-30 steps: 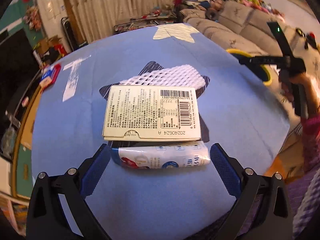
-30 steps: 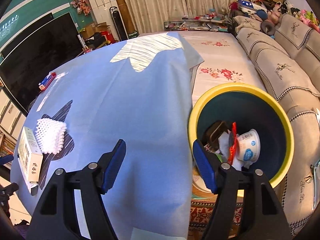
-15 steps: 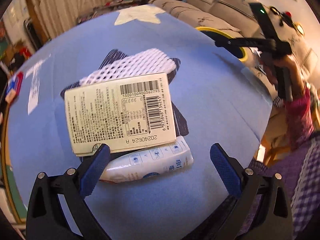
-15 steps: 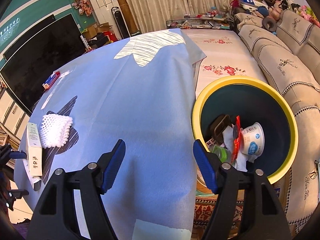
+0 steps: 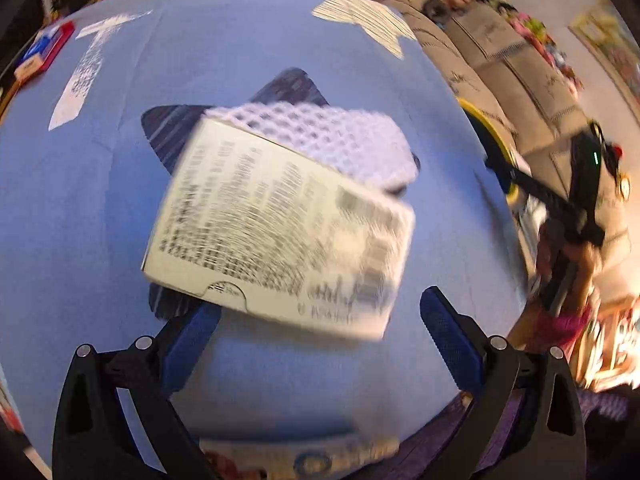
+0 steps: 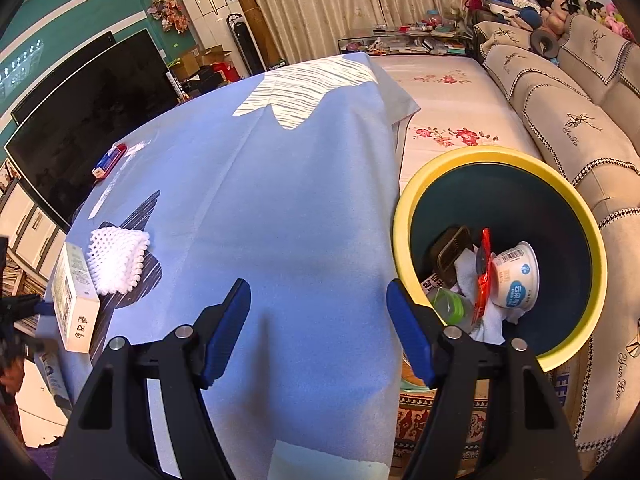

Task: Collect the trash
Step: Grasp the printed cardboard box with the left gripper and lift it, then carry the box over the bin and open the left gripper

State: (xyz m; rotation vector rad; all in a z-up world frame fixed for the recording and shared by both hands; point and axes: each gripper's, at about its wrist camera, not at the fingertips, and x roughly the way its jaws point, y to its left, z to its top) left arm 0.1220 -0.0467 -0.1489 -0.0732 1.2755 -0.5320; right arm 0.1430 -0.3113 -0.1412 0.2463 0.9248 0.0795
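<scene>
The tablecloth (image 6: pixel 304 216) is light blue with dark and white striped stars. The box (image 5: pixel 280 236) is cream with black print. The bin (image 6: pixel 496 160) is yellow-rimmed, dark inside.

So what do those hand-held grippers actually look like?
Each hand-held gripper has two black angular arms with silver rivets, ending in textured blue pads. The left one matches. Seen from the left camera, the right one has a black handle with a small green light, and the person's sleeve is pink.

Both wrist cameras look steeply down, sharing the blue tablecloth (image 5: pixel 240 60) and carton (image 6: pixel 74 292)
</scene>
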